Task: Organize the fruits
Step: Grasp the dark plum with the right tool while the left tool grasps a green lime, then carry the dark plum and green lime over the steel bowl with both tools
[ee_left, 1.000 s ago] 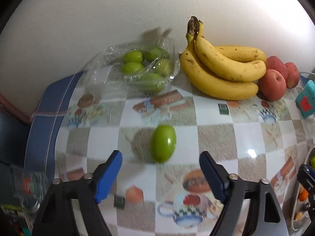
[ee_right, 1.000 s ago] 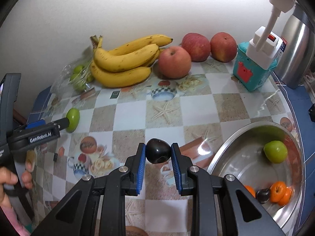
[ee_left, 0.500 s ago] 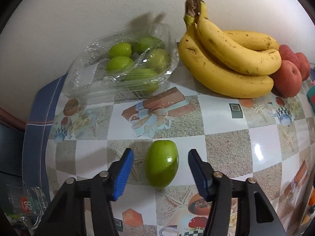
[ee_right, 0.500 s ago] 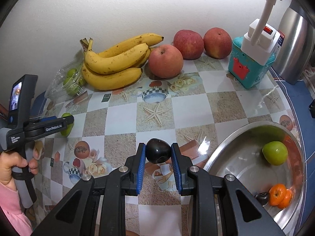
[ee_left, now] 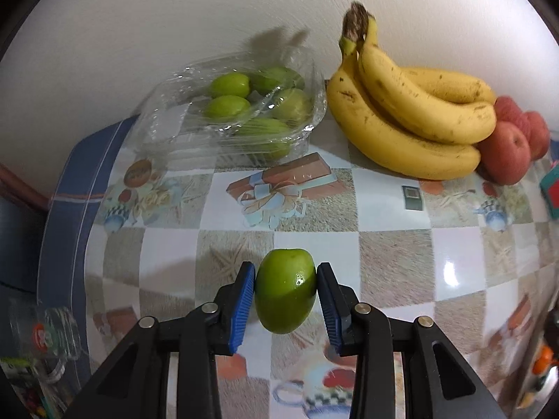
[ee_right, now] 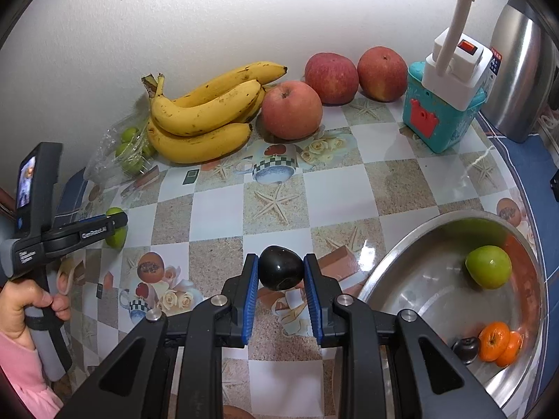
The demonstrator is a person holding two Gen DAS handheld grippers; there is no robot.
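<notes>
A green oval fruit (ee_left: 284, 296) sits between the blue pads of my left gripper (ee_left: 285, 267). The jaws are closing, and both pads touch its sides just above the checkered tablecloth. From the right wrist view the left gripper (ee_right: 117, 221) and its green fruit (ee_right: 117, 239) show at the left, with a hand (ee_right: 21, 300) on the handle. My right gripper (ee_right: 281, 260) is shut on a dark plum (ee_right: 280, 268), held left of a steel bowl (ee_right: 401, 244). A green apple (ee_right: 488, 266), oranges (ee_right: 494, 340) and a small dark fruit (ee_right: 464, 345) lie in the bowl.
Against the back wall stand a clear plastic box of green fruits (ee_left: 244, 111), a bunch of bananas (ee_left: 412, 118) and red apples (ee_right: 291, 110). A teal box with a white plug (ee_right: 440, 111) and a metal kettle (ee_right: 520, 76) stand at the right. A glass mug (ee_left: 45, 335) is below the table's left edge.
My left gripper moved forward around the green fruit and its jaws narrowed from wide apart until the pads met the fruit. The right gripper kept its hold on the plum.
</notes>
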